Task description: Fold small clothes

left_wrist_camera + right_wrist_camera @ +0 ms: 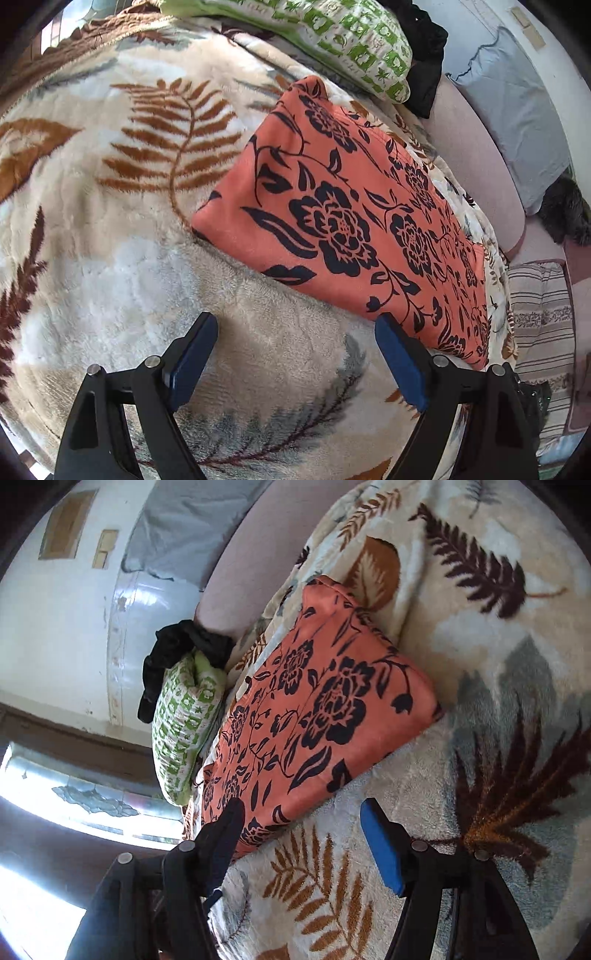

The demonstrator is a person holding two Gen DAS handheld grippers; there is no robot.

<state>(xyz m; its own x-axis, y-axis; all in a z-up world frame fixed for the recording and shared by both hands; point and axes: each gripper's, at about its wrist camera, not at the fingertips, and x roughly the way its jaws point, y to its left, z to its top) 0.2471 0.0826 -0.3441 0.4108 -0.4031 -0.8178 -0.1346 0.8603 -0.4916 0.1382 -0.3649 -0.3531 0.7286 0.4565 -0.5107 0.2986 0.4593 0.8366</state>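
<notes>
An orange cloth with black flowers (343, 218) lies folded flat in a long rectangle on a fluffy leaf-patterned blanket (129, 229). It also shows in the right wrist view (325, 716). My left gripper (295, 328) is open and empty, hovering over the blanket just short of the cloth's near edge. My right gripper (301, 812) is open and empty at the cloth's other end, with its left finger (225, 834) over the cloth's corner.
A green and white patterned pillow (351, 40) lies past the cloth, with a black garment (428, 59) beside it. A pink sofa back (476, 158) with a grey cloth (517, 122) runs along one side. A striped fabric (543, 325) hangs at the blanket's edge.
</notes>
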